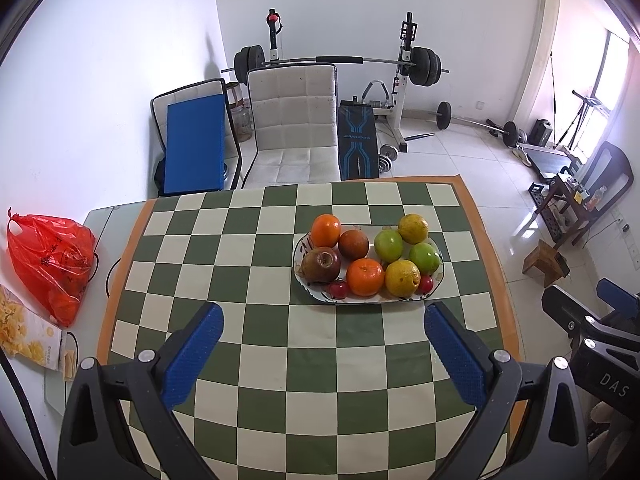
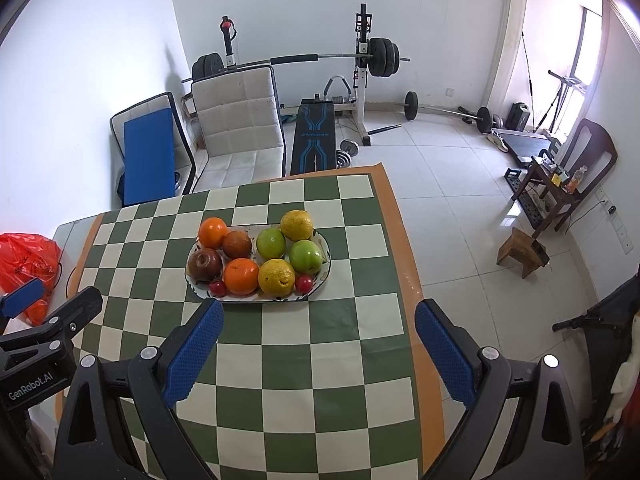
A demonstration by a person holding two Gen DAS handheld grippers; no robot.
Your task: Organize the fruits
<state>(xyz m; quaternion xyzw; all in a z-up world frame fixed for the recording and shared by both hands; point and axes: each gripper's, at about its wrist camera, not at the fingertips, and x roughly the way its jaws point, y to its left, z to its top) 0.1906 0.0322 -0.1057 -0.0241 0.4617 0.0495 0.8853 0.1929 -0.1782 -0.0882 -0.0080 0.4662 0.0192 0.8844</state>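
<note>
Fig.: both tongs held over checkered cloth [image 1: 320,360], nothing gripped. My left gripper [image 1: 323,322]: jaws spread wide, empty; blue pads [image 1: 192,356] frame bare cloth. My right gripper [image 2: 319,320]: same, wide open & empty. Plate [image 1: 316,294] w/ fruit lies just ahead of both, apart from the tips: slightly right of centre for left tongs, toward the left finger for right tongs. On it, near to far: small red fruits [image 1: 338,289], oranges [image 1: 364,277], yellow citrus [image 1: 402,277], dark apple [image 1: 321,264], green apples [image 1: 388,245]. Beyond table: chair [image 1: 294,124], barbell rack [image 1: 406,80].
</note>
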